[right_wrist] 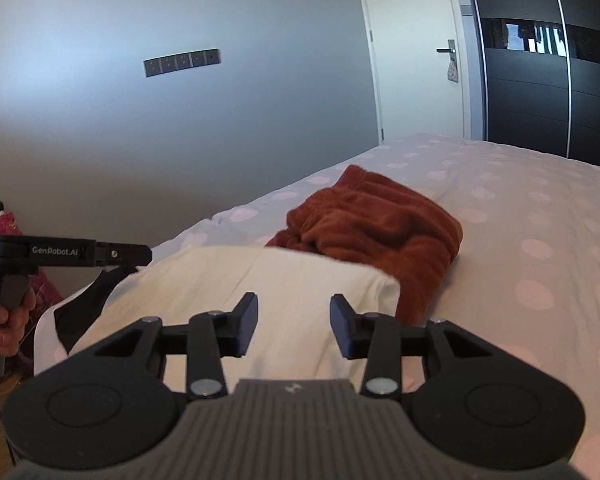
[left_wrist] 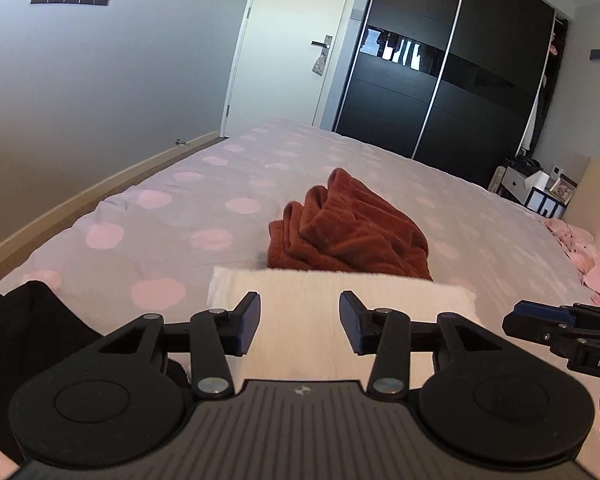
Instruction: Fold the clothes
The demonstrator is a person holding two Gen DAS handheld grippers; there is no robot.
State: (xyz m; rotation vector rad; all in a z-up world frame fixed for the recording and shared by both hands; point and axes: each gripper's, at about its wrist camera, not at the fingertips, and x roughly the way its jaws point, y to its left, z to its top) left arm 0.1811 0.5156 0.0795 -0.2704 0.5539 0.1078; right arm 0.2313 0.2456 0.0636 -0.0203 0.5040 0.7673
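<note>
Left wrist view: the left gripper (left_wrist: 299, 322) stood wide open, empty, above the folded white cloth (left_wrist: 332, 304) at the bed (left_wrist: 204, 184) near edge. Right wrist view: the right gripper (right_wrist: 293, 326) gaped likewise, holding nothing, rust garment (right_wrist: 380, 232) just beyond

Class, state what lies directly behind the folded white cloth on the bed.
A crumpled rust-brown garment lies behind the white cloth on the dotted bedspread. Its near edge is hidden by the cloth.
</note>
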